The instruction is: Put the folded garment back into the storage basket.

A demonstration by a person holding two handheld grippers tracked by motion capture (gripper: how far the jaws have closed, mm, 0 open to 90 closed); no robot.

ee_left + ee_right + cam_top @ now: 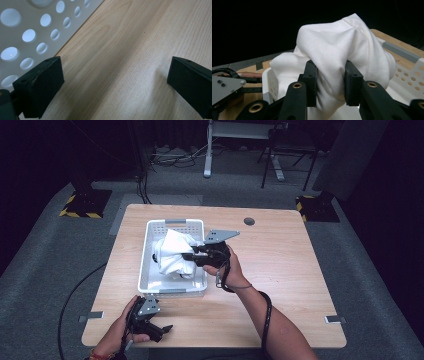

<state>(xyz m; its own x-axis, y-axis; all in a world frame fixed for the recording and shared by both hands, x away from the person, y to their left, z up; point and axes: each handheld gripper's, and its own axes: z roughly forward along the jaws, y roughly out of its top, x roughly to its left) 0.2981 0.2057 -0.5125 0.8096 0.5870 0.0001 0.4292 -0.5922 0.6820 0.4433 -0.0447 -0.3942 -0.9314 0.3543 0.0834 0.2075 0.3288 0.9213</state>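
Observation:
A white cloth (pixel 174 254) is bunched up over a white perforated basket (pixel 150 231) on the wooden table. My right gripper (pixel 186 255) reaches over the basket's right side and is shut on a fold of the white cloth (pixel 337 65), its pads (pixel 311 82) pinching the fabric from both sides. Near the table's front edge, just below the basket, my left gripper (pixel 169 328) rests open. The left gripper view has its two pads (pixel 40 85) wide apart above bare wood, with the basket's wall (pixel 30 32) beside the left one.
The wooden table (pixel 280 270) has a dark round grommet (pixel 249 221) near its far edge. Metal brackets (pixel 334 319) sit at its front corners. Beyond the table are stand bases (pixel 85 202) and cables on a grey floor.

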